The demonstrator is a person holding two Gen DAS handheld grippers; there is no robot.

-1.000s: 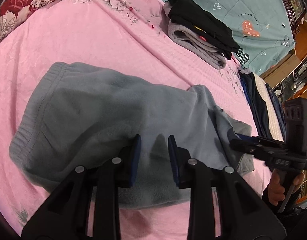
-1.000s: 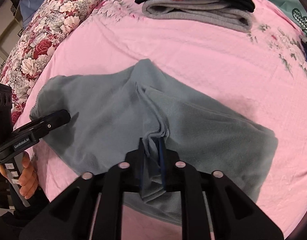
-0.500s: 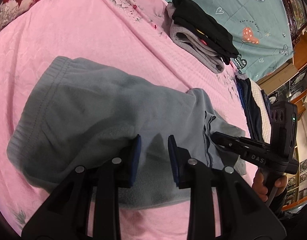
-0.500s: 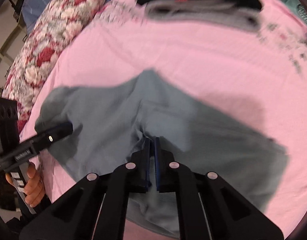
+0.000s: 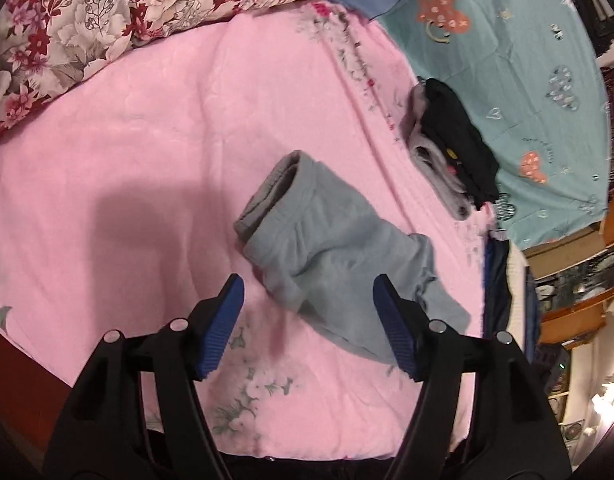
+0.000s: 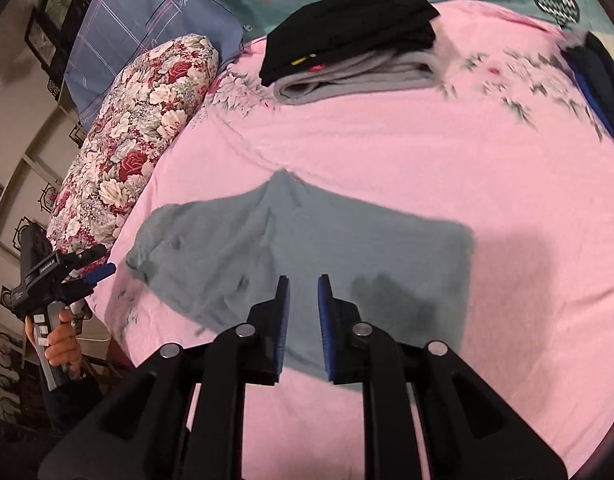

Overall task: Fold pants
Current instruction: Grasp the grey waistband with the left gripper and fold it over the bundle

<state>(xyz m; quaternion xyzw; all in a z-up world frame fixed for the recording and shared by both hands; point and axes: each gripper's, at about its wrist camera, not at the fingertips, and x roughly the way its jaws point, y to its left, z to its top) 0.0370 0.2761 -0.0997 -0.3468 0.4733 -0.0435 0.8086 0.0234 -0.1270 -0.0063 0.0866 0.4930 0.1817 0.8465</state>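
Both grippers have let go and pulled back since half a second ago, when the right gripper was pinching the cloth. Now the grey pants lie folded on the pink bedsheet, near its front edge, well apart from the stack of folded clothes behind them. The left gripper hovers above the pants with jaws wide apart and empty. The right gripper also holds nothing, its jaws a little apart. I think they are lifted so the fold can settle, and the next fold probably needs new grasp points.
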